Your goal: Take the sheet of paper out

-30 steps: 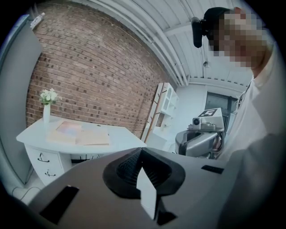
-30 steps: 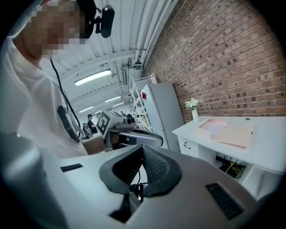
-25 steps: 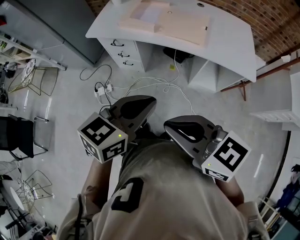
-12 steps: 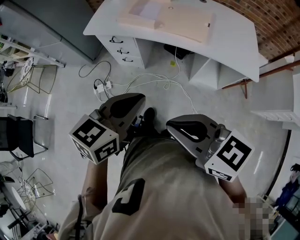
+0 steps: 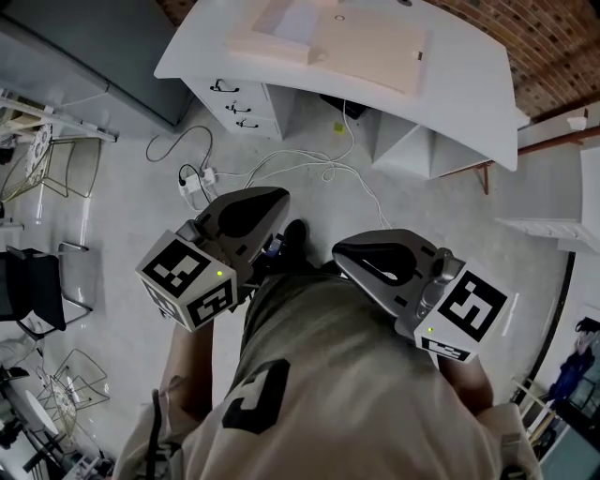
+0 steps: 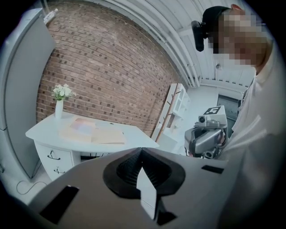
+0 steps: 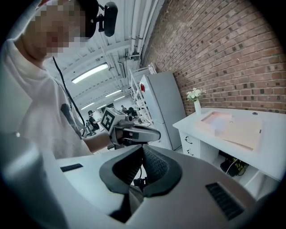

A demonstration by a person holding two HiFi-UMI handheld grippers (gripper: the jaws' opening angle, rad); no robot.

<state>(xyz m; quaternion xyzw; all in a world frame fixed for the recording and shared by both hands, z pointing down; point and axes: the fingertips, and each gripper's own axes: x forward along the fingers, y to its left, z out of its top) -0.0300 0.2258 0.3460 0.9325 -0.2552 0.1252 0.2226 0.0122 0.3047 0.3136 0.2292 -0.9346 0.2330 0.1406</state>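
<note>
An open beige folder lies on a white desk at the top of the head view. A pale pinkish sheet of paper rests in its left half. Both grippers are held close to the person's chest, well short of the desk. My left gripper is shut with nothing in it, and its jaws meet in the left gripper view. My right gripper is also shut and empty. The folder and sheet show ahead of the left gripper. The right gripper view has the sheet to its right.
A white vase with flowers stands at the desk's left end. Drawers sit under the desk, with cables and a power strip on the floor before it. A grey cabinet and wire chairs stand to the left.
The person has stepped a little toward the desk, carrying both grippers along. The left gripper sits lower and further left in the head view. Both stay shut.
</note>
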